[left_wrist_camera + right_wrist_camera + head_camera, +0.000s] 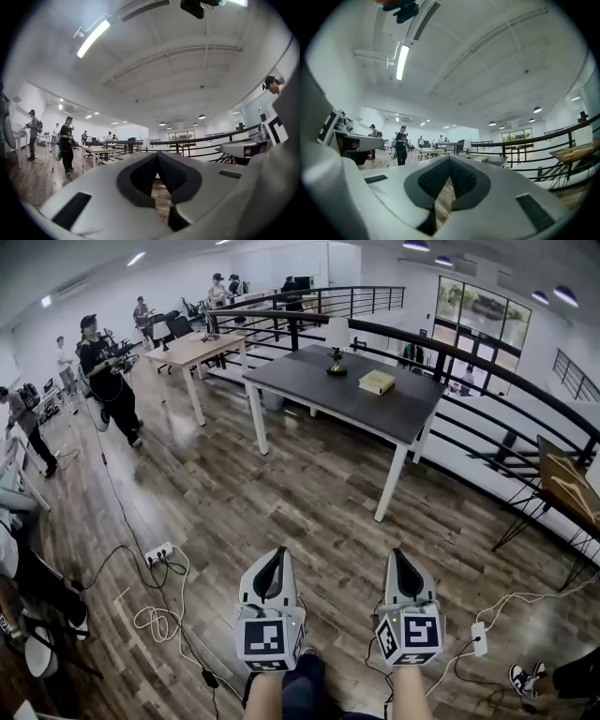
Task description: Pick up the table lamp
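Head view: table lamp (337, 348) stands far off on the dark table (319, 390), left gripper (274, 557) and right gripper (401, 559) both closed, empty; probably light, shade fragile, so grip the stiff stem above the base.

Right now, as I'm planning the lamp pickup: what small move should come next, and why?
Probably step forward toward the dark table: the table lamp stands near its far edge, well beyond the left tongs and right tongs, both shut and empty.
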`<state>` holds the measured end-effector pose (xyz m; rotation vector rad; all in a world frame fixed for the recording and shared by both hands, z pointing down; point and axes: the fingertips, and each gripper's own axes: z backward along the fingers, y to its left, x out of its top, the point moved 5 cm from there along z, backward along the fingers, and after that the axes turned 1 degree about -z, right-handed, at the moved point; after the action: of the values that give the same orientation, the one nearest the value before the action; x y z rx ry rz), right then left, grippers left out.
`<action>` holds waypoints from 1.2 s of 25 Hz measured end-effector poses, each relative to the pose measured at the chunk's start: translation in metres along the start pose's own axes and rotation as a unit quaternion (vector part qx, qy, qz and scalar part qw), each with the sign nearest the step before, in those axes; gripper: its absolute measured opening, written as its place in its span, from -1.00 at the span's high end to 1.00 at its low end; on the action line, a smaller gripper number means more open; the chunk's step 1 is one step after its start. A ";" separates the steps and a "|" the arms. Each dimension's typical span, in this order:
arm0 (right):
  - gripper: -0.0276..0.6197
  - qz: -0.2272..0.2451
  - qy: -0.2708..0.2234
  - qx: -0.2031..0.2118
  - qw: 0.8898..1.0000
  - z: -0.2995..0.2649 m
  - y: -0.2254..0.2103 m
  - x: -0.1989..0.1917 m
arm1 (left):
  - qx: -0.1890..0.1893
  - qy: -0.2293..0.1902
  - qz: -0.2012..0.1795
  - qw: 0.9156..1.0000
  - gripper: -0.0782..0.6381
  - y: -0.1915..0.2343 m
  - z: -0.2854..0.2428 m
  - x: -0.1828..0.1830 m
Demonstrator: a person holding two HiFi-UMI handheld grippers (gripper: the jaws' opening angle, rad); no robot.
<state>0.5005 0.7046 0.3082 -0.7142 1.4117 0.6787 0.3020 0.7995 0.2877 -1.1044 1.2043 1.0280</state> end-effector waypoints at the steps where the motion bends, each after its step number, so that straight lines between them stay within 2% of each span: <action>1: 0.94 -0.001 0.001 -0.001 1.000 -0.012 0.001 0.000 | -0.002 0.001 0.001 1.000 0.73 0.006 -0.010 -0.001; 6: 0.94 -0.001 0.010 -0.004 1.000 -0.072 0.013 -0.003 | -0.014 0.005 0.013 1.000 0.73 0.040 -0.058 -0.007; 16: 0.93 -0.002 0.021 -0.002 1.000 -0.160 0.040 -0.011 | -0.012 0.008 0.017 1.000 0.73 0.104 -0.126 -0.017; 30: 0.93 -0.002 0.036 -0.005 0.999 -0.230 0.038 -0.025 | -0.012 0.024 0.026 0.999 0.73 0.134 -0.187 -0.038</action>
<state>0.3261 0.5482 0.3249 -0.7545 1.4726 0.6631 0.1352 0.6377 0.3081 -1.1278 1.2675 1.0629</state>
